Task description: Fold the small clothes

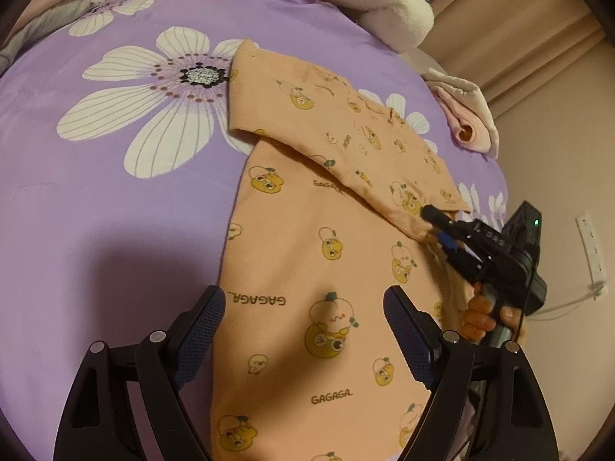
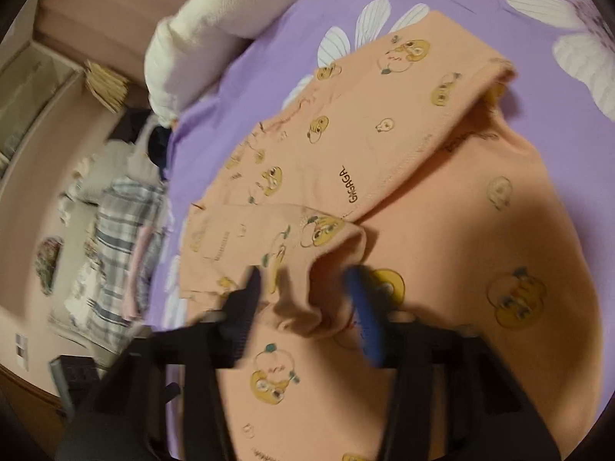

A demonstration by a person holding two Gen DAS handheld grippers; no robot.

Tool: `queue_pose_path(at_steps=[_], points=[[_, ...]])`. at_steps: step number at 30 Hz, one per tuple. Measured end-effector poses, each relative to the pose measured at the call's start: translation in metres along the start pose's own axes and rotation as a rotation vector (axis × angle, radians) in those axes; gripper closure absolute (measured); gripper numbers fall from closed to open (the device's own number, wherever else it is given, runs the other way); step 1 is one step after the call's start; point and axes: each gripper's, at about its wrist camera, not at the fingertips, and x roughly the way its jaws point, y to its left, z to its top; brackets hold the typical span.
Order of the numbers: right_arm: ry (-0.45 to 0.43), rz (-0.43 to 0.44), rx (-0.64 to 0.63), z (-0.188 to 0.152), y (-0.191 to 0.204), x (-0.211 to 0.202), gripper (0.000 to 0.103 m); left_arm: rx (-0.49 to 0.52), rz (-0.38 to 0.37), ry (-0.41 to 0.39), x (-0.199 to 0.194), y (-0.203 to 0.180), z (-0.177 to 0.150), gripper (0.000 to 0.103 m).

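A small orange garment [image 1: 307, 253] printed with yellow cartoon figures and "GAGAGA" lies flat on the purple flowered bedsheet [image 1: 115, 211]. Its upper part and a sleeve [image 1: 338, 130] are folded over the body. My left gripper [image 1: 303, 330] hovers open over the garment's lower half with nothing between its fingers. A hand holds my right gripper [image 1: 432, 224] at the sleeve's end on the garment's right edge. In the blurred right wrist view, the right gripper [image 2: 303, 288] has its fingers apart on either side of a raised fold of the sleeve [image 2: 296, 303], which lies loosely between them.
A rolled white blanket [image 1: 388, 4] lies at the far edge of the bed. A pink bundle of cloth [image 1: 469, 123] sits at the bed's right edge. Beyond that edge are a wall socket [image 1: 590, 253] and, on the floor, plaid clothes [image 2: 119, 238].
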Motion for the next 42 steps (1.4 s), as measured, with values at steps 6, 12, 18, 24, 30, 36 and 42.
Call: queue_pose_path(at_steps=[6, 12, 18, 24, 30, 36, 42], points=[[-0.07, -0.072, -0.236, 0.029, 0.048, -0.018, 0.097, -0.024, 0.012, 0.005, 0.001, 0.007, 0.001, 0.019], [-0.2, -0.123, -0.356, 0.083, 0.081, -0.057, 0.097, -0.027, 0.014, 0.01, 0.004, 0.008, 0.001, 0.019], [-0.1, -0.295, -0.305, 0.097, 0.035, -0.033, 0.096, 0.003, 0.032, 0.014, 0.011, 0.001, 0.012, 0.019], [-0.073, -0.456, -0.209, 0.097, -0.006, -0.015, 0.078, 0.067, 0.063, -0.013, 0.02, -0.015, 0.046, 0.019], [-0.21, -0.447, -0.241, 0.101, -0.004, -0.036, 0.078, 0.139, 0.063, -0.069, 0.035, -0.036, 0.084, 0.019], [-0.101, -0.35, -0.316, 0.086, -0.003, -0.016, 0.086, 0.169, 0.088, -0.086, 0.068, -0.044, 0.107, 0.019], [-0.04, -0.441, -0.318, 0.078, -0.02, -0.003, 0.089, 0.18, 0.161, -0.044, 0.093, -0.035, 0.111, 0.019]])
